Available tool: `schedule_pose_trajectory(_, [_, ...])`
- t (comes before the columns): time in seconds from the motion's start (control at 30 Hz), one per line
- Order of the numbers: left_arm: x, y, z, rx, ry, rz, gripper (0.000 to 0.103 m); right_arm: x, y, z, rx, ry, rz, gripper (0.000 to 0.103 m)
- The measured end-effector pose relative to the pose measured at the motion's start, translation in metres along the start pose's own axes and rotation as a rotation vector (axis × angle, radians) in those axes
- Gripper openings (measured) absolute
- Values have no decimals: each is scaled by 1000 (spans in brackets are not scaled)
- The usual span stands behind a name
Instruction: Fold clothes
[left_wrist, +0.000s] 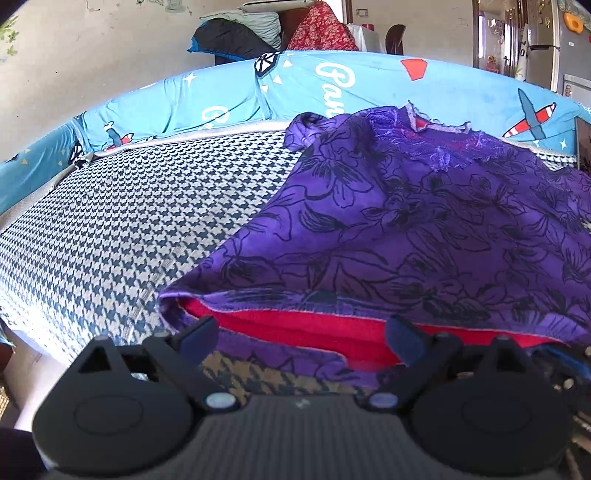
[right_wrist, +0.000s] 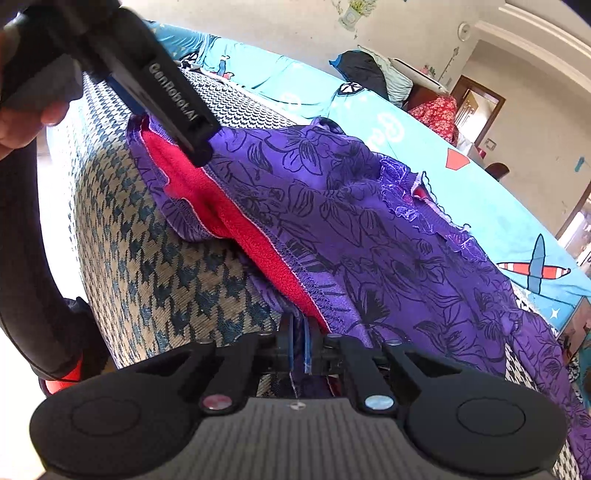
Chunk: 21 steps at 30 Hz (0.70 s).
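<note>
Fold barely begun, by the look of it. The garment lies spread on the bed, nearer the right side, neckline at the far end by the blue sheet, hem at the near edge. No fold line visible yet; whole body of the garment is still one flat layer with some rumpling near the collar.

Right gripper: fingers clenched, blue pads pressed together at the near hem, cloth appears pinched between them. Left gripper: fingers released, wide apart, straddling the near-left part of the hem where the red lining shows; pads not pressing anything. In the right view the left tool's body sits over that same hem corner, a hand behind it.

Remaining, as I read it: grab the left corner, carry hem to the far end, then the side folds.

Materials: thin purple woven, black floral line print, drapes limp, wrinkles easily. Lining red, fleecy, matte. Hem overlock-stitched. Collar has a frilly lace trim. Bed cover is coarse houndstooth weave, some grip likely.
</note>
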<state>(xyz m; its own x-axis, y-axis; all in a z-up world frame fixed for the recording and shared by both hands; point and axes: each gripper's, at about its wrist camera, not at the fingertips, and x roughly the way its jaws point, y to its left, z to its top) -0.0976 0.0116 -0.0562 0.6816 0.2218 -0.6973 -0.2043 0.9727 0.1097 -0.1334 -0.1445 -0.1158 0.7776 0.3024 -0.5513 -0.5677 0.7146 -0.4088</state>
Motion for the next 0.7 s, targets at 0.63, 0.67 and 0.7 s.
schedule_pose_trajectory(0.63, [16,7,-2,17,22,184,102,-59,-27,-13,28,45,74,4])
schedule_pose_trajectory(0.67, [19,10,-3,9,31,201,102,-57,-24,-15,6,58,79,5])
schedule_pose_trajectory(0.7, [21,12,-3,-3,41,214,102,-55,-20,-17,-15,68,83,5])
